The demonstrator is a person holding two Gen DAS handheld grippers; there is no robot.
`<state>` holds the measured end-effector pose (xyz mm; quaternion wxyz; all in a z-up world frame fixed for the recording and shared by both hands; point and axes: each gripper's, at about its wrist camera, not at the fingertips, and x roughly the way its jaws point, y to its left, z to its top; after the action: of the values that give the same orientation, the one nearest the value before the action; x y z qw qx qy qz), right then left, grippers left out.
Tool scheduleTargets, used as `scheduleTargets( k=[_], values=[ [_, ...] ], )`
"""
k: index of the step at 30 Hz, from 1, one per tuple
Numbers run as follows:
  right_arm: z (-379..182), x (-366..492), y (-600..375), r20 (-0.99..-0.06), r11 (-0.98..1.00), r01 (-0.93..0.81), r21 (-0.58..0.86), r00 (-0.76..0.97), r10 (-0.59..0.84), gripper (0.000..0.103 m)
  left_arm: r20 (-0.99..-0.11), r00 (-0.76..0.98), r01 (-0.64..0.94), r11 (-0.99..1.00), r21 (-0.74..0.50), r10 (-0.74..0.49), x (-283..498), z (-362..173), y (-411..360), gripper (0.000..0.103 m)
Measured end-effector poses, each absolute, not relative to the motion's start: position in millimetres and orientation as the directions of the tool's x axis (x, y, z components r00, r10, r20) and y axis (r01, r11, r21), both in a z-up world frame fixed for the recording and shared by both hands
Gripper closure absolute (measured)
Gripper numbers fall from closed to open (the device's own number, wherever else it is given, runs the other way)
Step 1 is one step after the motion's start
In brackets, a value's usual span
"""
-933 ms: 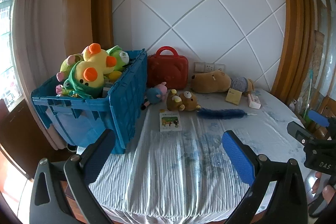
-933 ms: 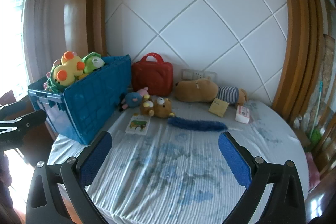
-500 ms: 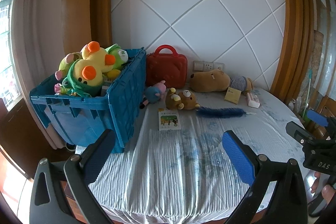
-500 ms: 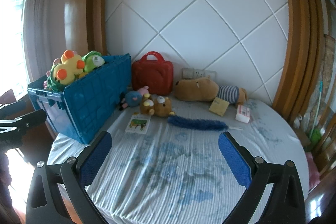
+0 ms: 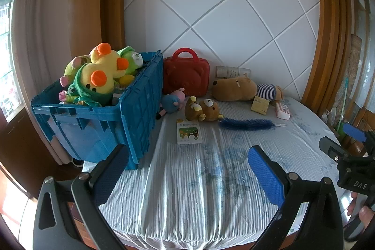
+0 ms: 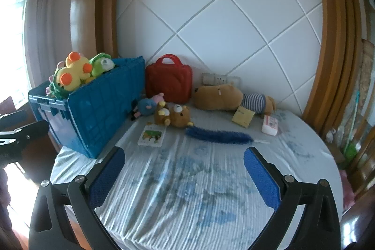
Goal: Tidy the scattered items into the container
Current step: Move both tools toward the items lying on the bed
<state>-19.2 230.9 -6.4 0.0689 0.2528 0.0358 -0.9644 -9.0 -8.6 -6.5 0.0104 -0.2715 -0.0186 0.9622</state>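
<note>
Blue-padded jaws of the left gripper [image 5: 187,175] and right gripper [image 6: 184,176] gape wide, holding nothing, above bare cloth at lower centre. Judging so, a reach is pending: next comes closing on 1 item. Mid-frame lie 3 plushies, 1 duster [image 6: 219,136], 1 booklet [image 5: 188,131]; the crate [image 5: 140,109] sits left.

- Round table [image 5: 304,139] draped in a white, blue-patterned cloth.
- White diagonally tiled wall [image 5: 222,15] directly behind the table.
- Socket panel [image 5: 233,72] on the wall just above the table.
- Wooden trim [image 6: 337,43] right of the table.
- Pale curtain [image 5: 35,22] left of the table.
</note>
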Motion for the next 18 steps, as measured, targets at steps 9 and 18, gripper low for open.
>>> scheduleTargets(
  k=[9, 18],
  values=[
    [-7.6, -29.4, 232.7, -0.511, -0.988, 0.149, -0.036, -0.852, -0.110, 0.000, -0.532, -0.846, -0.018, -0.999, -0.049, 0.042, -19.0, -11.2, -10.5, 0.000],
    [-15.6, -39.7, 255.0, -0.540, -0.993, 0.117, -0.027, -0.837, -0.084, 0.000, -0.556, -0.830, -0.019, -0.999, -0.046, 0.042, -33.9, -20.8, -0.2, 0.000]
  ],
)
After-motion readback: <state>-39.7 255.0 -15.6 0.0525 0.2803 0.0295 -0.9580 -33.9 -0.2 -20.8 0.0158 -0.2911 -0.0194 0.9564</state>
